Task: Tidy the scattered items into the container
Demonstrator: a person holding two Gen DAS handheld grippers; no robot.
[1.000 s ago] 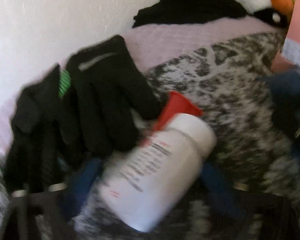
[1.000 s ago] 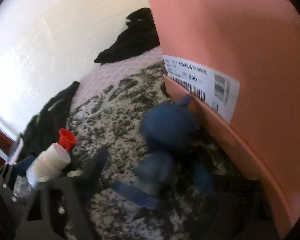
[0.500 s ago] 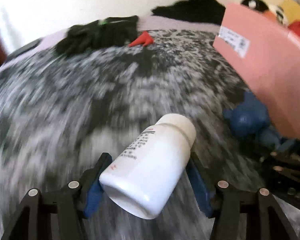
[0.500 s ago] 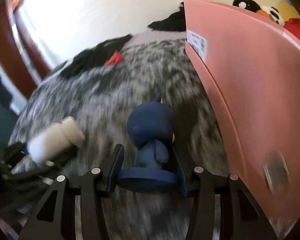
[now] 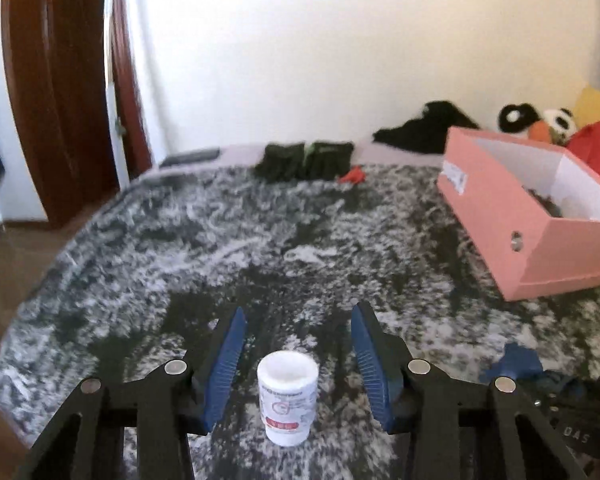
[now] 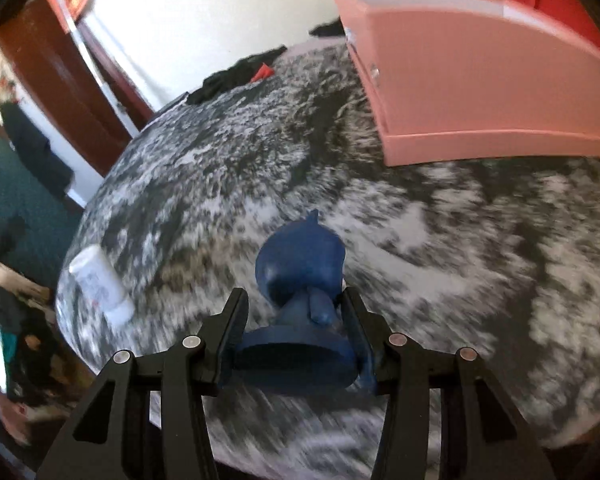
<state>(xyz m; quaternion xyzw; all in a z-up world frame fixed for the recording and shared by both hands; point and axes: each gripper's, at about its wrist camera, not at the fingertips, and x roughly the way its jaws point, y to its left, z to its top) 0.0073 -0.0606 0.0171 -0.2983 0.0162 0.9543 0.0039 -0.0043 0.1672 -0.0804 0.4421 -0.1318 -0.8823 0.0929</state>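
Two hand-held grippers hang over a bed with a mottled black-and-white blanket (image 5: 260, 240), and we see one from each wrist view. The left hand-held gripper (image 5: 298, 310) has its blue pads spread. Its jaws have just been closing, yet they touch nothing. A white bottle (image 5: 287, 396) shows between them, upright with its open top towards us, and there is clear space on either side of it. From the right wrist view the same bottle looks tilted near the left edge of the bed. We cannot tell whether it rests on the blanket.

The right hand-held gripper (image 6: 295, 294) pinches a blue figure (image 6: 300, 260) by its round base. Its jaws have just been closing on it, and the figure's head points away from us.

Towards the right edge of the bed stands an open pink box (image 5: 500, 216), with something dark lying inside. Near the far edge we find a pair of dark gloves (image 5: 308, 156), and just beside them a small red cone (image 5: 352, 176). Behind these, against the wall, lie a black garment (image 5: 420, 128) and some plush toys (image 5: 516, 118). A dark wooden door (image 5: 60, 100) stands to the left.
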